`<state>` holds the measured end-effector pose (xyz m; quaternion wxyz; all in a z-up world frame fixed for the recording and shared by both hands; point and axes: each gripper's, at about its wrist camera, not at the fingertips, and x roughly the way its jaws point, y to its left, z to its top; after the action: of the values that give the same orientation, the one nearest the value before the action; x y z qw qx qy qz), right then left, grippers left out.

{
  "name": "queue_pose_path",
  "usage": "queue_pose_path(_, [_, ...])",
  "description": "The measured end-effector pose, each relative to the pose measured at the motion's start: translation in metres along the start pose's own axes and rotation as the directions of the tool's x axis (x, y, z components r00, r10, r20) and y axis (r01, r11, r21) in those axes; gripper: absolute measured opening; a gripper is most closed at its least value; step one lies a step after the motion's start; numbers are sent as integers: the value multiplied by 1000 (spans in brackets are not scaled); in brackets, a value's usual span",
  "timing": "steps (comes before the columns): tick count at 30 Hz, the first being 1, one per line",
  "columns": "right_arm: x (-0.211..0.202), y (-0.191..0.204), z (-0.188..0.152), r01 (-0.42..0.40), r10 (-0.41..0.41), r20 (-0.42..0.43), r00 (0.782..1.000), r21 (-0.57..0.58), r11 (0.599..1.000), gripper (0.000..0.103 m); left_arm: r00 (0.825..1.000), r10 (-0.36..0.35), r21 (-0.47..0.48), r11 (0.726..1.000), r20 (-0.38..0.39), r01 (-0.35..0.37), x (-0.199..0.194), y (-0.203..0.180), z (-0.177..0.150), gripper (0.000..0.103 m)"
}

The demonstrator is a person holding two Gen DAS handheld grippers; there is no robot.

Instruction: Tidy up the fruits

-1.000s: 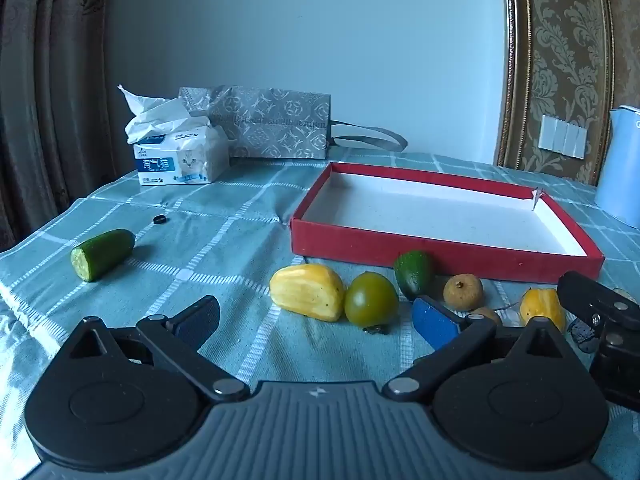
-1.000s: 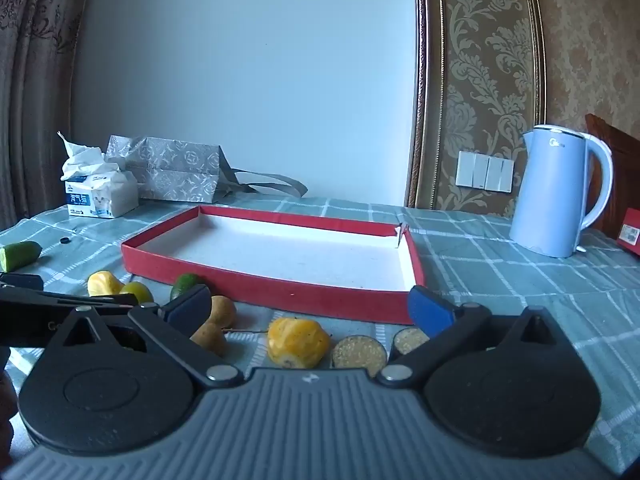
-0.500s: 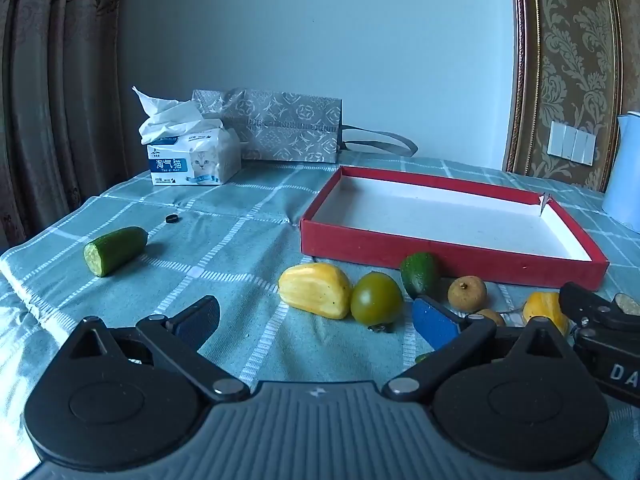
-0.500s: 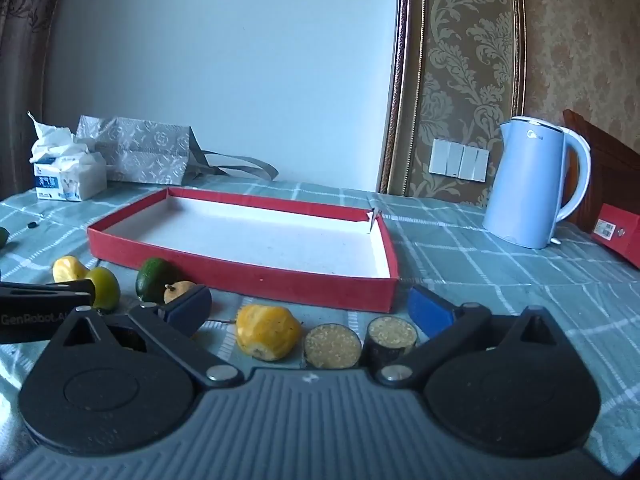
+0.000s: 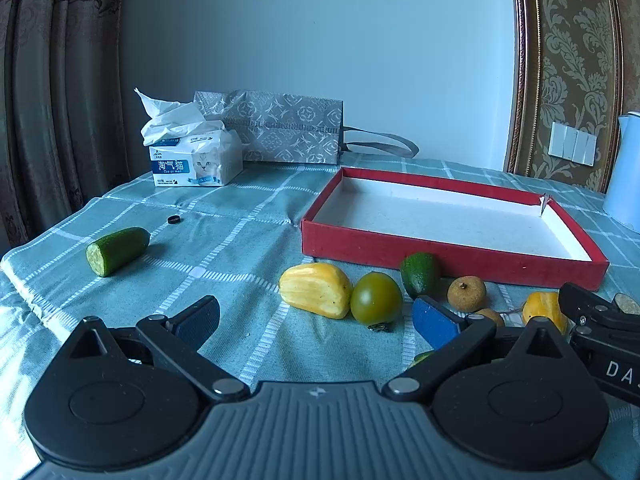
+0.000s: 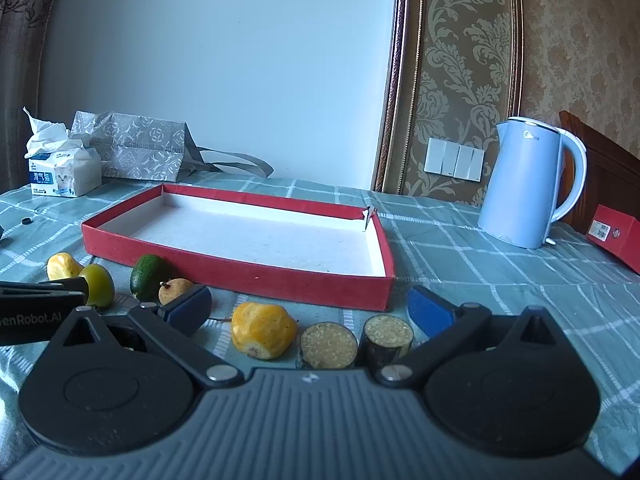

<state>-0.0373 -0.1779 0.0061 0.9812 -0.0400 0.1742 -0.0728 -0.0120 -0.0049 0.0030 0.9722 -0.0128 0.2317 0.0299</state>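
Observation:
A shallow red box [image 5: 452, 254] [image 6: 256, 272] with a white floor lies on the checked cloth. In front of it lie a yellow fruit piece [image 5: 314, 290], a green tomato [image 5: 376, 298], a green avocado [image 5: 420, 274] [image 6: 149, 276], a brown longan [image 5: 466, 294] and a yellow-orange fruit [image 6: 262, 330]. Two cut eggplant pieces [image 6: 328, 345] lie beside it. My left gripper [image 5: 316, 320] is open and empty, low before the yellow piece and tomato. My right gripper [image 6: 308, 308] is open and empty, just before the yellow-orange fruit and eggplant pieces.
A cut cucumber [image 5: 118, 250] lies at the left with a small black ring [image 5: 173, 219] behind it. A tissue box [image 5: 196, 160] and a grey gift bag [image 5: 280, 126] stand at the back. A blue kettle [image 6: 528, 184] and a red box [image 6: 616, 236] stand at the right.
Both grippers have swung to the right, so the fruits and red box shifted left in the right wrist view. Both stay open and empty.

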Motion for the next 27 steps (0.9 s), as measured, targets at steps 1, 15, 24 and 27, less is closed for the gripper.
queue_pose_path(1, [0, 0, 0, 0, 0, 1, 1000, 0, 1000, 103, 1000, 2, 1, 1000, 1, -2, 0, 0, 0, 103])
queue_pose_path(15, [0, -1, -1, 3, -3, 6, 1000, 13, 1000, 103, 998, 13, 20, 1000, 62, -14, -9, -4, -2, 103])
queue_pose_path(24, [0, -1, -1, 2, -2, 4, 1000, 15, 1000, 103, 997, 13, 18, 1000, 74, -14, -10, -4, -2, 103])
queue_pose_path(27, [0, -1, 0, 1, -2, 4, 1000, 16, 1000, 103, 997, 13, 16, 1000, 72, -14, -10, -3, -3, 103])
